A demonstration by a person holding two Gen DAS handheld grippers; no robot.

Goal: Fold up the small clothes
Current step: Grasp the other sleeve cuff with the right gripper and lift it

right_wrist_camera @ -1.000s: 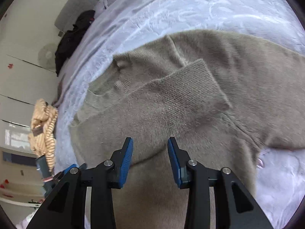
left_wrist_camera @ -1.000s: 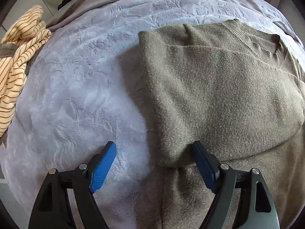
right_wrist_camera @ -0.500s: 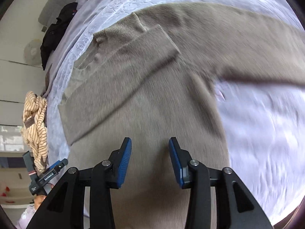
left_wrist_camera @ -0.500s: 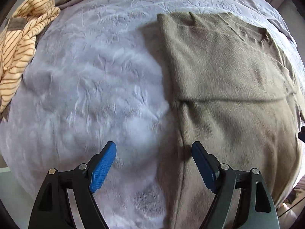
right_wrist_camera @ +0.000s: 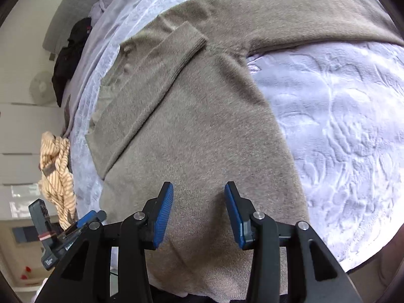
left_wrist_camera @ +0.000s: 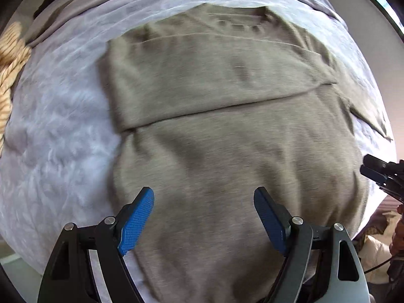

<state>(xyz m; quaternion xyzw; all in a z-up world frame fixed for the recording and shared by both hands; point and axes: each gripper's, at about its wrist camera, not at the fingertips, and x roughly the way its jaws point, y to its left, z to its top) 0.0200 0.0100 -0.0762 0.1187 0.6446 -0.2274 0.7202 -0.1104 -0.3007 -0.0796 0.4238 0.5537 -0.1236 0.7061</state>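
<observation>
My left hand-held gripper point(left_wrist_camera: 203, 217) hangs with its blue pads spread wide and empty, low in the frame over the hem half of the olive-brown knitted sweater point(left_wrist_camera: 227, 131); a second ago it straddled the sweater's left edge, so I have swung it in over the body. My right hand-held gripper point(right_wrist_camera: 198, 214) is also parted and holds nothing, and it has pulled back from the cuff toward the hem. The sweater lies flat on the pale lavender embossed fleece blanket point(right_wrist_camera: 341, 126) covering the bed, one sleeve now folded across the chest, its ribbed cuff point(right_wrist_camera: 192, 48) at upper centre; the other sleeve stretches away along the top right. I judge that sleeve comes next. A crumpled orange-striped garment point(right_wrist_camera: 56, 166) waits at the left edge.
</observation>
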